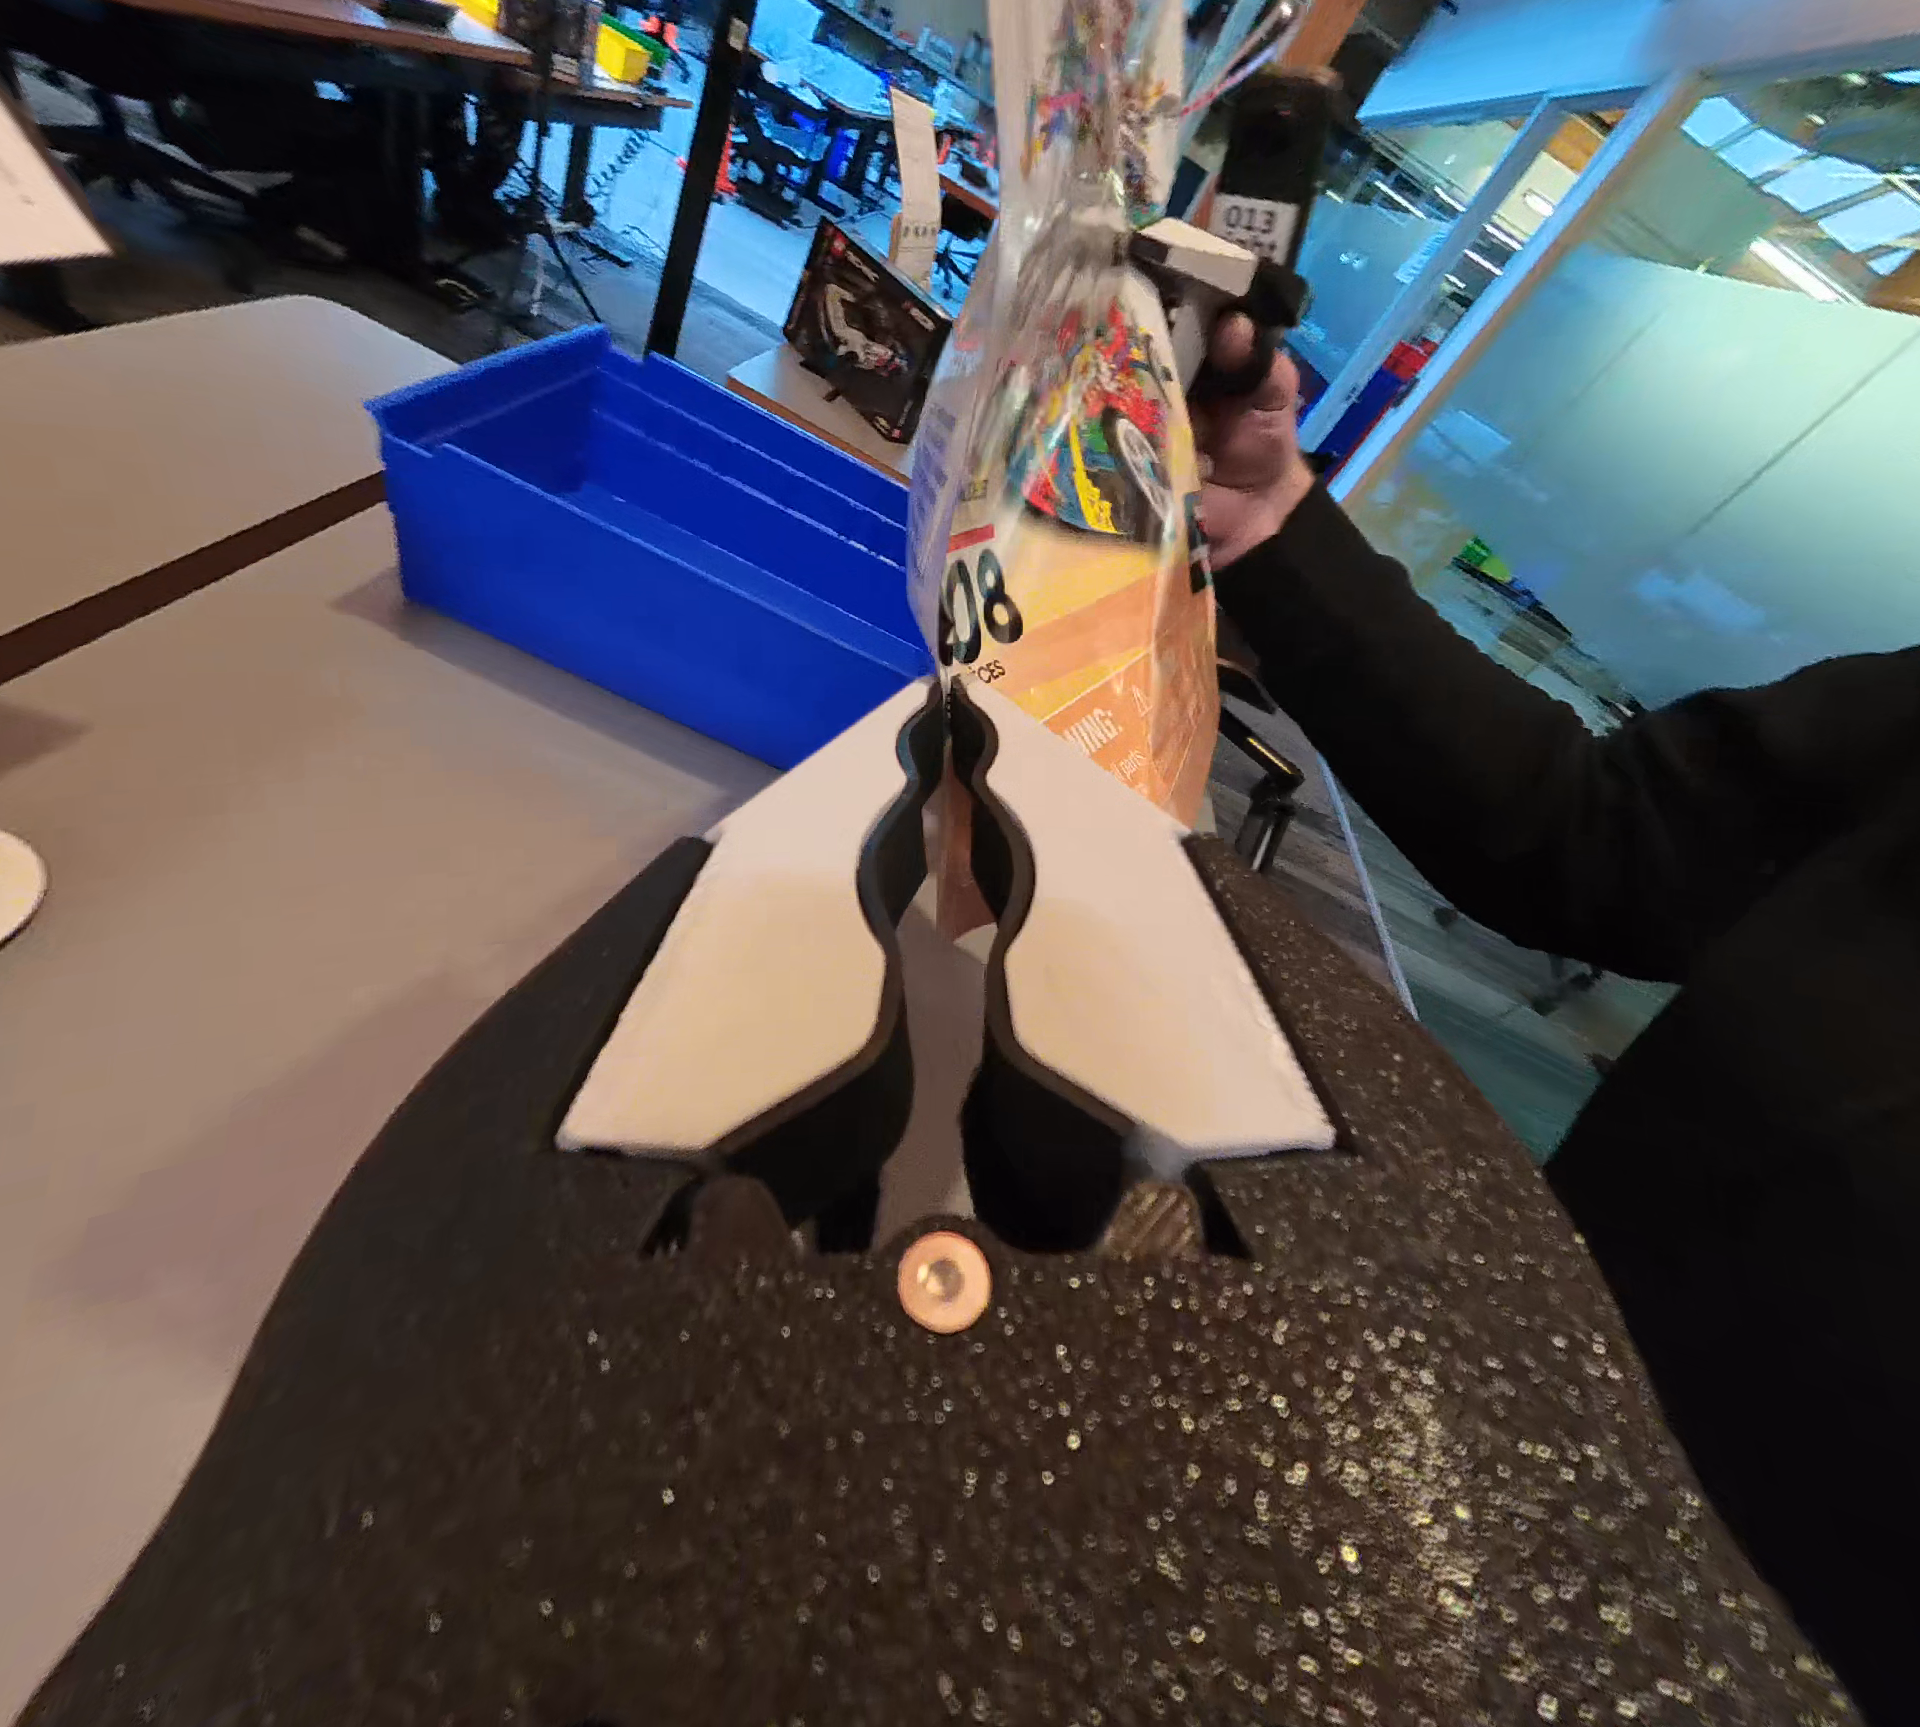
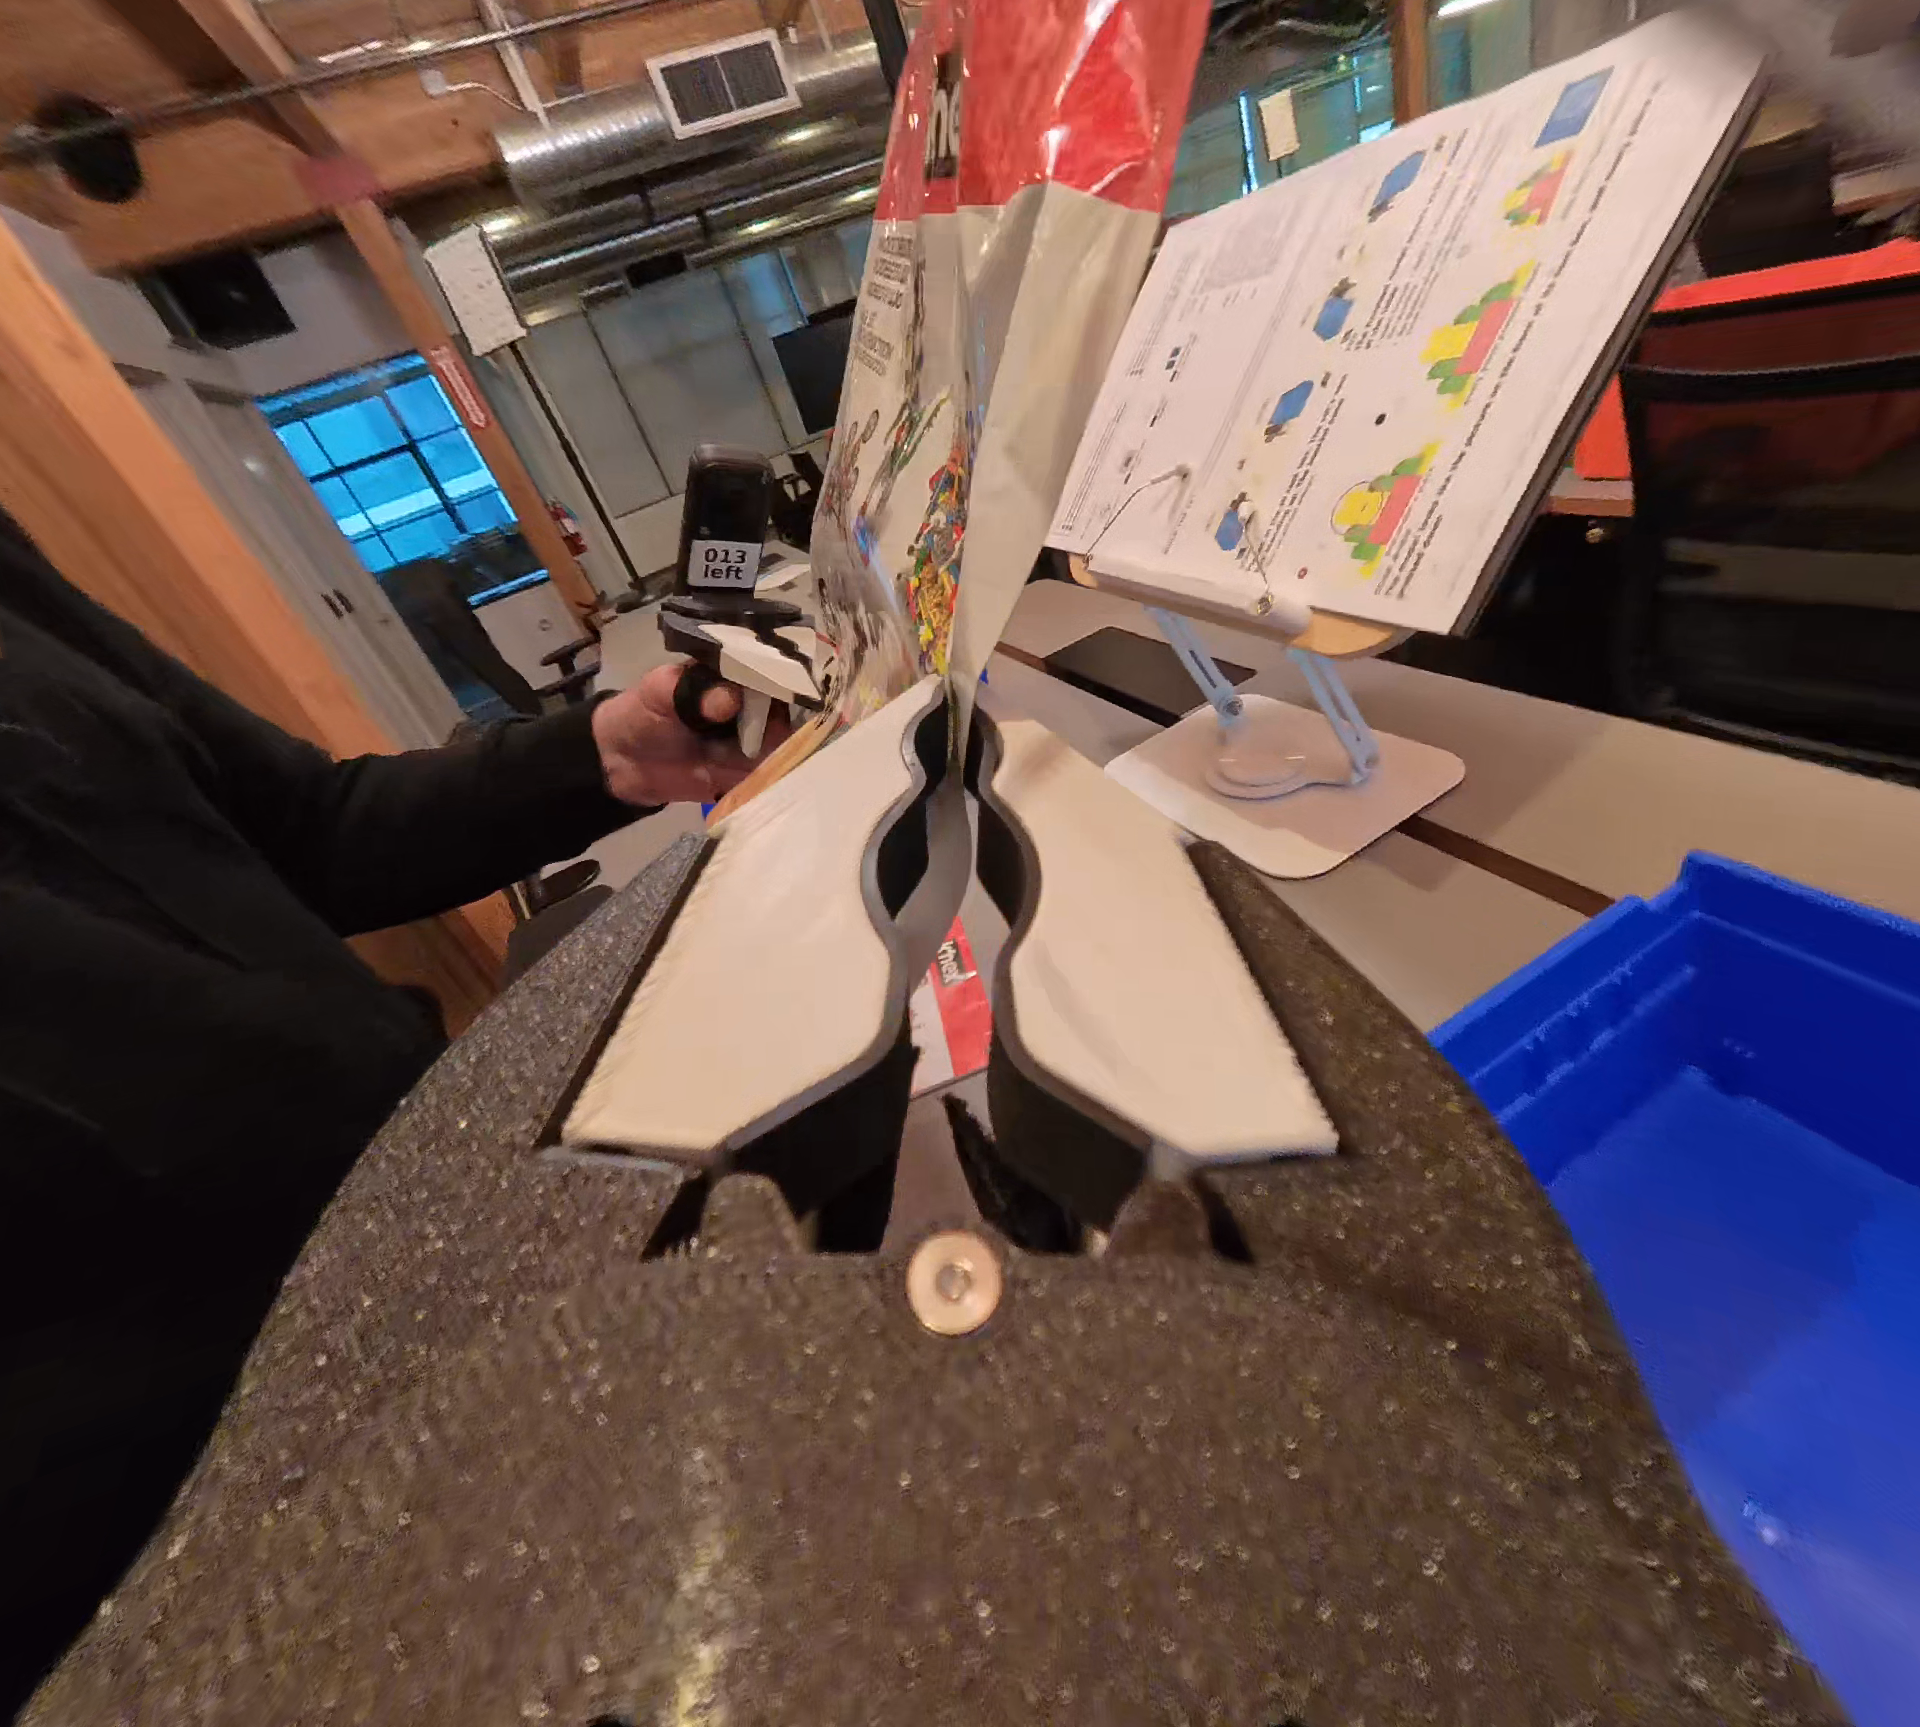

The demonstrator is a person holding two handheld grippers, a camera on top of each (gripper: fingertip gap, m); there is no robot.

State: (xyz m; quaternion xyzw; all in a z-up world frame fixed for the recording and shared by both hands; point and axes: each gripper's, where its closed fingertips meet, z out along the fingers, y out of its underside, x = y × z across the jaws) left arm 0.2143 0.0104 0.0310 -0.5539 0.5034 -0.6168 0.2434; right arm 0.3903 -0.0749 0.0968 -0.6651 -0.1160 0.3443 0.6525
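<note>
The printed plastic bag [image 1: 1081,472] hangs in the air between the two claws, its long axis running nearly upright, and it rises past the top edge of both views so its upper end cannot be seen. The left claw [image 1: 951,721] is clamped on the bag's lower edge, its tips pressed together on the orange-printed part, with a strip of the film running down between the fingers [image 1: 769,981]. The right claw [image 2: 954,721] is likewise pinched shut on the bag, gripping a grey fold of film that twists down between its tips, with a red-and-white strip of the same film lying lower in the gap. From each wrist view the other claw shows on the far side of the bag: the right claw sits higher up and behind the film in the left view, while the left claw [image 2: 800,659] sits just left of the film in the right view, so the two grips face each other across the bag and both are touching it. Below and beside the bag sits the blue bin [image 1: 644,514] on the grey tabletop [image 1: 260,846], open-topped, nearer the right claw's side. A tilted sheet of instructions [image 2: 1382,347] on a stand [image 2: 1288,773] rises farther back on the tabletop.
</note>
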